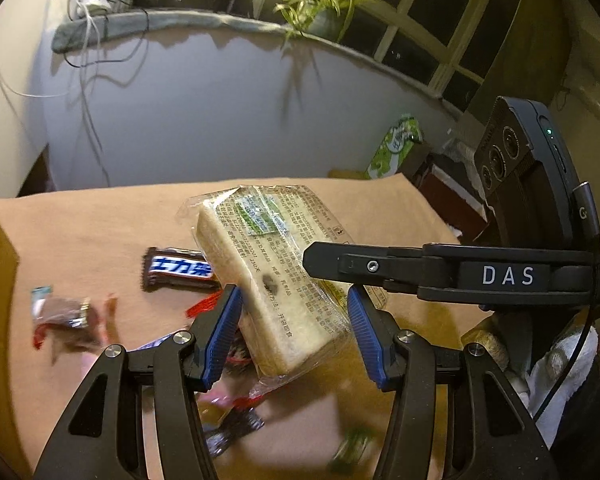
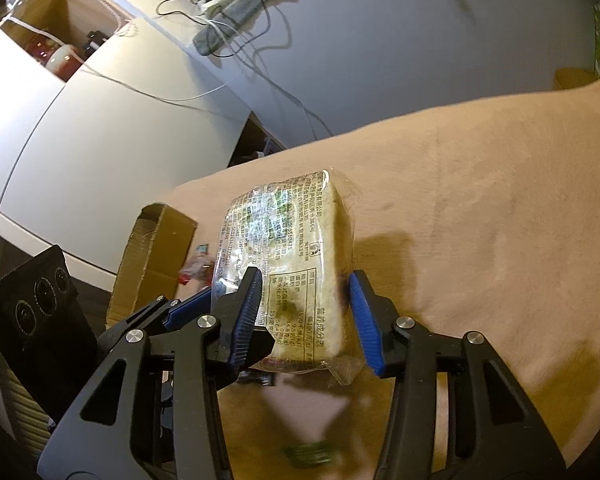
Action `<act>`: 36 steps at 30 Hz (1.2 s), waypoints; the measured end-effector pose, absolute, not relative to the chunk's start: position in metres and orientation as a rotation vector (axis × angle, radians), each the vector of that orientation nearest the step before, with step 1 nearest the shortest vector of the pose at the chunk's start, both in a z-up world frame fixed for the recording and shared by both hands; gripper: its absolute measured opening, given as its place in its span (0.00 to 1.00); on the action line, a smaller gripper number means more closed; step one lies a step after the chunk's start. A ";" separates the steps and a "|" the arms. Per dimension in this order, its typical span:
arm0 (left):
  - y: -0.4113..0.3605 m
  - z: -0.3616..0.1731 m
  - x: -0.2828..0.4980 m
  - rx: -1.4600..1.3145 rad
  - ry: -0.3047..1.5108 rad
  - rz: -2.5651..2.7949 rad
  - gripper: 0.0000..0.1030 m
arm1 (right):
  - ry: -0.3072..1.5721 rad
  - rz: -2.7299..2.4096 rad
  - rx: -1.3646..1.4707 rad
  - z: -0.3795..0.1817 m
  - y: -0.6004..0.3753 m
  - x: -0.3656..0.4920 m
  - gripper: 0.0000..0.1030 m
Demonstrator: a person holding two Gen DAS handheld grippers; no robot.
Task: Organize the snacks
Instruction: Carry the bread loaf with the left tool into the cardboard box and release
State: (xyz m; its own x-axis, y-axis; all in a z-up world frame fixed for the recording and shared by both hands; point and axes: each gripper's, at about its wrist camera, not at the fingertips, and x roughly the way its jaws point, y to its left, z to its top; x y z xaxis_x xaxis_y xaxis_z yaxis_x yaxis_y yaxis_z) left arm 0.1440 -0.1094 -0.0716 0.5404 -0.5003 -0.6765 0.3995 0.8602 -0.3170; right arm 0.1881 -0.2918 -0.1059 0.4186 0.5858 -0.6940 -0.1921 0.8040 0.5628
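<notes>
Both claws [image 1: 294, 334] [image 2: 302, 318] apparently grip the bread packet [image 1: 272, 272] aloft.

"DAS" on the right gripper [image 1: 504, 276]; "士力架" on the candy bar [image 1: 178, 269].

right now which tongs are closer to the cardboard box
Left. The left tongs sit between the cardboard box and the right tongs, which are farther from it. Both grip the bread packet.
</notes>
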 end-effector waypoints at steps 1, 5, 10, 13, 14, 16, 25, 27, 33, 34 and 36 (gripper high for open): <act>-0.104 -0.069 0.142 -0.136 0.836 -0.531 0.52 | 1.027 0.512 0.425 -0.102 -0.286 0.186 0.47; -0.081 -0.058 0.134 -0.150 0.800 -0.496 0.52 | 1.014 0.541 0.390 -0.088 -0.261 0.180 0.47; -0.049 -0.047 0.119 -0.159 0.753 -0.435 0.52 | 1.006 0.601 0.345 -0.073 -0.218 0.174 0.47; -0.023 -0.044 0.111 -0.183 0.734 -0.389 0.52 | 1.006 0.645 0.316 -0.066 -0.187 0.172 0.47; -0.015 -0.044 0.109 -0.190 0.729 -0.377 0.52 | 1.006 0.657 0.308 -0.065 -0.178 0.170 0.47; 0.002 -0.042 0.102 -0.205 0.720 -0.347 0.52 | 1.009 0.686 0.287 -0.063 -0.157 0.169 0.47; 0.075 -0.043 0.072 -0.253 0.688 -0.216 0.52 | 1.028 0.811 0.209 -0.059 -0.060 0.166 0.47; 0.089 -0.048 0.066 -0.263 0.691 -0.188 0.52 | 1.040 0.831 0.193 -0.063 -0.040 0.166 0.47; 0.128 -0.063 0.049 -0.317 0.702 -0.116 0.52 | 1.082 0.886 0.151 -0.079 0.012 0.163 0.47; 0.131 -0.064 0.048 -0.321 0.702 -0.107 0.52 | 1.086 0.895 0.142 -0.081 0.022 0.163 0.47; 0.140 -0.069 0.044 -0.331 0.705 -0.087 0.52 | 1.096 0.907 0.127 -0.086 0.035 0.165 0.47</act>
State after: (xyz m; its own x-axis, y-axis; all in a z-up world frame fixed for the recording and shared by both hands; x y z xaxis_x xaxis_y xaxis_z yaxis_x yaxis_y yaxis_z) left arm 0.0439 0.1401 -0.0692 0.7602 -0.1894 -0.6215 -0.0323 0.9444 -0.3273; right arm 0.1649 0.0348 -0.0859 0.1486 0.6868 -0.7115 -0.5701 0.6473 0.5059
